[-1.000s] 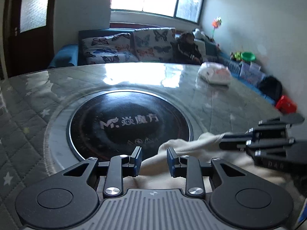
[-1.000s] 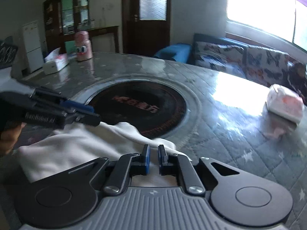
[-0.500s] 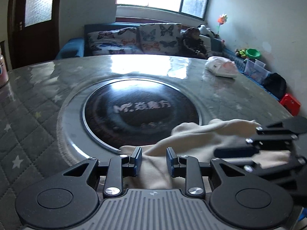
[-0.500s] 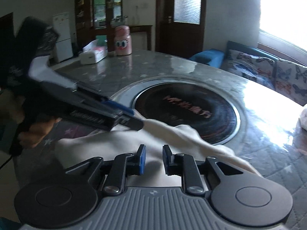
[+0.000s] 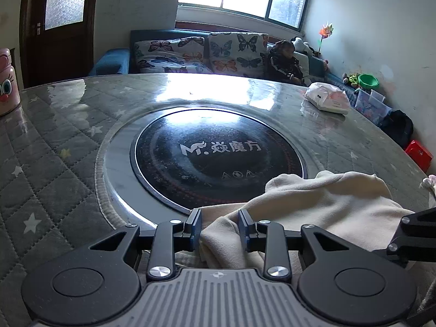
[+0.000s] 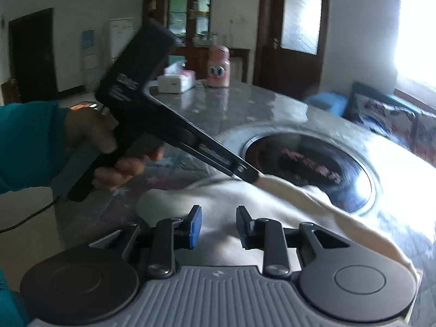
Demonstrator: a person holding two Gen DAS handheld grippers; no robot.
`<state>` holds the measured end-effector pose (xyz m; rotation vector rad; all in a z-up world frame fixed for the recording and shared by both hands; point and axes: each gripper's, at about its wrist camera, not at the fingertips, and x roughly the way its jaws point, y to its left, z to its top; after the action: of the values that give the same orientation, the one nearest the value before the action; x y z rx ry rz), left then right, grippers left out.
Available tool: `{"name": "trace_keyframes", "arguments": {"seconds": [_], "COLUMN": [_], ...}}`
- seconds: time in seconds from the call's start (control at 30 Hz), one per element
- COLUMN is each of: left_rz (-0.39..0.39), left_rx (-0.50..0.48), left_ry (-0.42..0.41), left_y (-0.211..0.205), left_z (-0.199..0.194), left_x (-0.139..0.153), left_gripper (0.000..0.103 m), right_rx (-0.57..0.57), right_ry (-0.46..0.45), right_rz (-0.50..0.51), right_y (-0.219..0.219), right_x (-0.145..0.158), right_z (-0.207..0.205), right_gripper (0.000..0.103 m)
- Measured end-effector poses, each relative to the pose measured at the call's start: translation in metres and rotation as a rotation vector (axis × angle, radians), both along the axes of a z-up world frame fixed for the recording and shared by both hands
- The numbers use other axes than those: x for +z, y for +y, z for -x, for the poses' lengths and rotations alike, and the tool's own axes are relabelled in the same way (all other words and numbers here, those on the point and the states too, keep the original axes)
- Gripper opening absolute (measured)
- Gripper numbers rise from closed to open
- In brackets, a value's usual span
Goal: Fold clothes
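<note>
Cream garment bunched at the table's near edge

Your left gripper sits half open with a fold between its fingers; your right gripper hangs open just above the cloth.

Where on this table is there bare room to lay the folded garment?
Free: the quilted table left of the black cooktop, and the far strip before the white bag. Crowded: the near edge, where the cream garment lies.
</note>
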<state>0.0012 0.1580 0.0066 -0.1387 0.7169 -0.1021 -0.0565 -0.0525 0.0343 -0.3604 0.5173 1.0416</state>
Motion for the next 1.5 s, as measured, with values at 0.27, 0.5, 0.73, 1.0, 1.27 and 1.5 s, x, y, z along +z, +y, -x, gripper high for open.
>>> {"name": "trace_keyframes", "arguments": {"seconds": [0.27,0.5,0.73,1.0,1.27,1.5], "left_rz": [0.007,0.004,-0.008,-0.019,-0.031,-0.054], "left_rx": [0.009,0.016,0.015,-0.066,-0.168,-0.255], "left_ry": [0.004,0.006,-0.023,-0.096,-0.125,-0.134], "left_y": [0.003,0.002,-0.004,-0.039,-0.081,-0.111], "left_z": [0.000,-0.001,0.008,0.030,0.046,0.054], "left_x": [0.000,-0.001,0.010,0.030,0.035,0.027], "left_gripper": [0.034,0.035,0.034,0.035,0.035,0.035], "right_rx": [0.018,0.113,0.023,-0.198,-0.315,-0.316], "right_ry": [0.112,0.093,0.071,0.077,0.130,0.137], "right_rz": [-0.039,-0.022,-0.071,-0.052,-0.045,-0.059], "right_y": [0.008,0.006,-0.024,-0.084,-0.120,-0.137], "right_x": [-0.006,-0.004,0.016,0.011,-0.004,0.005], "right_z": [-0.015,0.013,0.014,0.007,0.014,0.022], "right_gripper": [0.034,0.037,0.037,0.037,0.037,0.037]}}
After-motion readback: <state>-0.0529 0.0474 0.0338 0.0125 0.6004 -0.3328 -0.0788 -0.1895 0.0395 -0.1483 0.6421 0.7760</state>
